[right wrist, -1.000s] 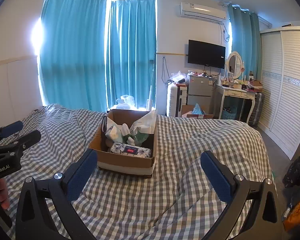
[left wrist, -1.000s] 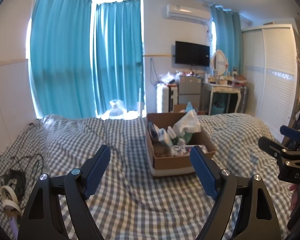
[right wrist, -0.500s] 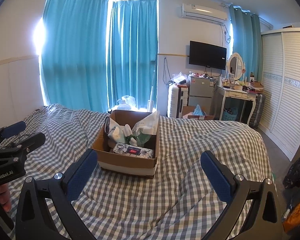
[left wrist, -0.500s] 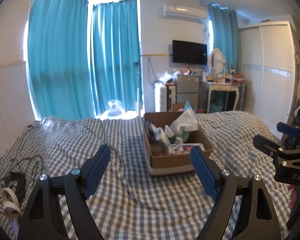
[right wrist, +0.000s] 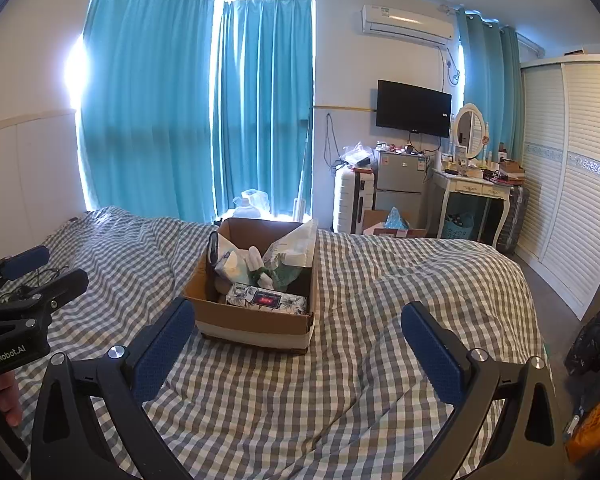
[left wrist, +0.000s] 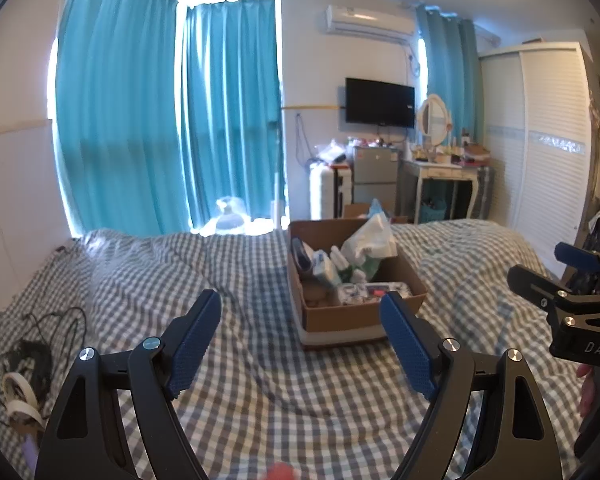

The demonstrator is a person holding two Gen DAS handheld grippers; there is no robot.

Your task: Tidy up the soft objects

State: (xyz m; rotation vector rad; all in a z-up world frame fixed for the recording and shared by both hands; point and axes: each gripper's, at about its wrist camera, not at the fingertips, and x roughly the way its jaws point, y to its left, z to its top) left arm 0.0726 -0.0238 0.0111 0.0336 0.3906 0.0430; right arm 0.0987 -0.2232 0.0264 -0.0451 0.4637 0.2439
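Observation:
A brown cardboard box (left wrist: 360, 314) (right wrist: 252, 320) stands on the checked bed, filled with soft packs: a floral tissue pack (right wrist: 266, 299) at its front, a white-and-green plastic bag (right wrist: 294, 254) (left wrist: 370, 240) standing up at the back, and small white items between. My left gripper (left wrist: 304, 332) is open and empty above the bedspread, short of the box. My right gripper (right wrist: 296, 344) is open and empty, also short of the box. Each gripper shows at the edge of the other's view.
The grey-and-white checked bedspread (right wrist: 380, 280) covers the whole bed. Black cables and a white headband-like loop (left wrist: 18, 376) lie at the bed's left. Teal curtains, a small fridge (right wrist: 400, 184), a dressing table (right wrist: 472, 188) and a white wardrobe stand beyond.
Both views have shifted slightly; the box sits a little higher and closer to centre. Both grippers stay open and empty.

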